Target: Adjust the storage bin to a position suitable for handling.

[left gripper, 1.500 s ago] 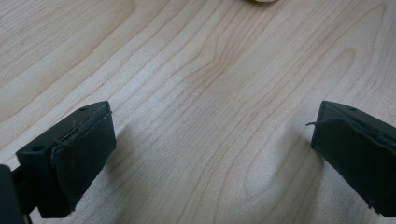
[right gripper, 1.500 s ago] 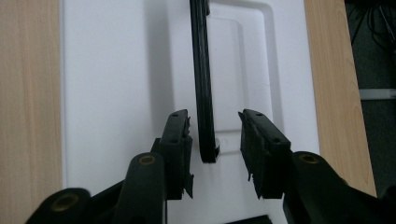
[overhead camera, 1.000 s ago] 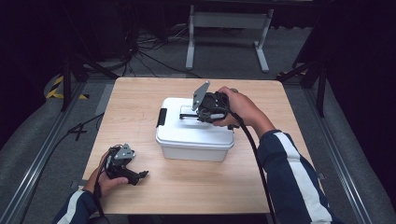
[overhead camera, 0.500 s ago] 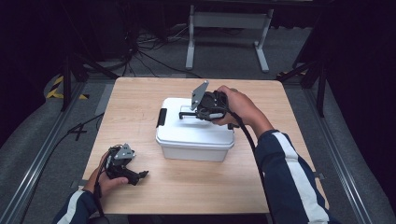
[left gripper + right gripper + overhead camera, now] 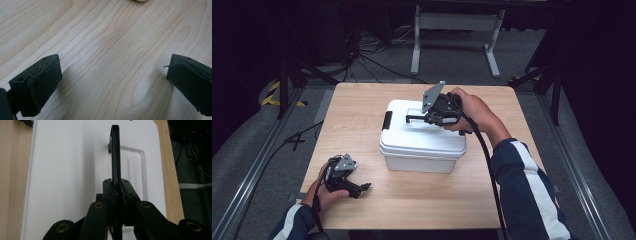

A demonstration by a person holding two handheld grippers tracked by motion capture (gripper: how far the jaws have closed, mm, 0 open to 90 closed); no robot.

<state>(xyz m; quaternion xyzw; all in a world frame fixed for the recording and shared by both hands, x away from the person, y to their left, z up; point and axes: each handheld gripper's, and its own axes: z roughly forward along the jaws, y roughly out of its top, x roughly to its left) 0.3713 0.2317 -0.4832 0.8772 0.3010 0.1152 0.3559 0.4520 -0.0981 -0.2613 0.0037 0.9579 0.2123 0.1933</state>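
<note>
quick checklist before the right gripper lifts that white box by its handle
1. Right gripper shut on the black handle: ok.
2. Handle raised upright from the lid: ok.
3. Black side latch fastened: cannot tell.
4. Left gripper clear of the white box, open, low over the table: ok.
5. Grip centred along the handle: cannot tell.
6. Box weight or contents: cannot tell.

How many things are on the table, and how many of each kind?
White box with a black handle on its lid: 1
Black tools: 2, the left tool resting open on the table and the right tool shut on the handle
Total: 3
</note>
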